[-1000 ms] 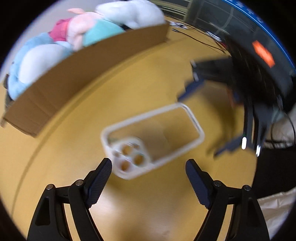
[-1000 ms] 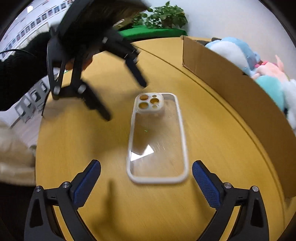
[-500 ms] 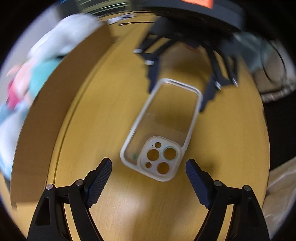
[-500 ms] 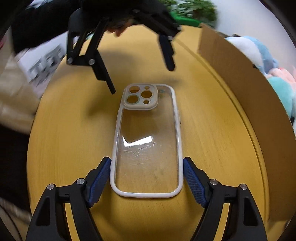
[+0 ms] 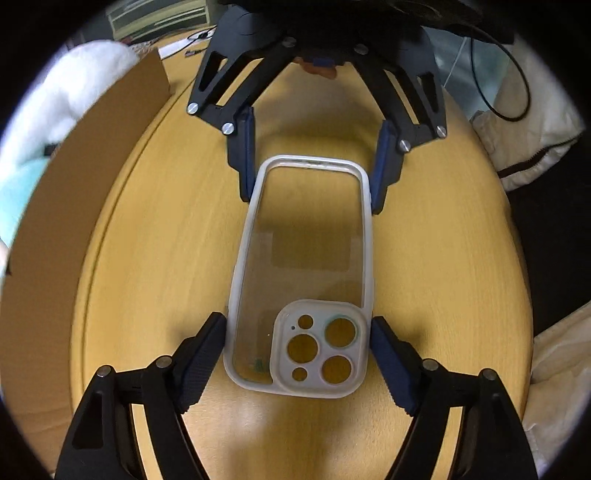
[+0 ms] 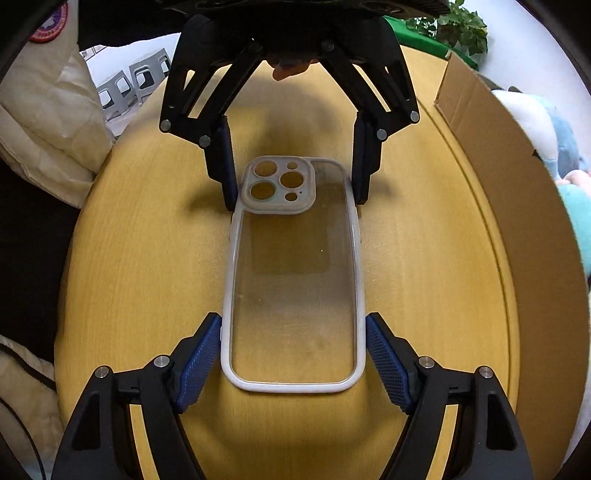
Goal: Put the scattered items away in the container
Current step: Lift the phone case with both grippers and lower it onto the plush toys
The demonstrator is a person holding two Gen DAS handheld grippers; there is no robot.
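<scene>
Bench (image 6: 424,258): round, yellow wood.
Plant (image 6: 458,26): green, at the far edge.
Jacket (image 6: 44,122): cream, puffy, draped beside the bench.

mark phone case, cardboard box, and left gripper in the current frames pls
phone case (image 5: 306,258), left wrist view: on its clear back panel.
cardboard box (image 6: 517,177), right wrist view: on its brown side wall.
left gripper (image 5: 297,354), left wrist view: midway between its fingertips, which flank the case's camera end.

Phone case (image 5: 303,273) flat on table (image 5: 443,258), cardboard box (image 5: 74,177) alongside, plush toys (image 6: 554,122) inside.
</scene>
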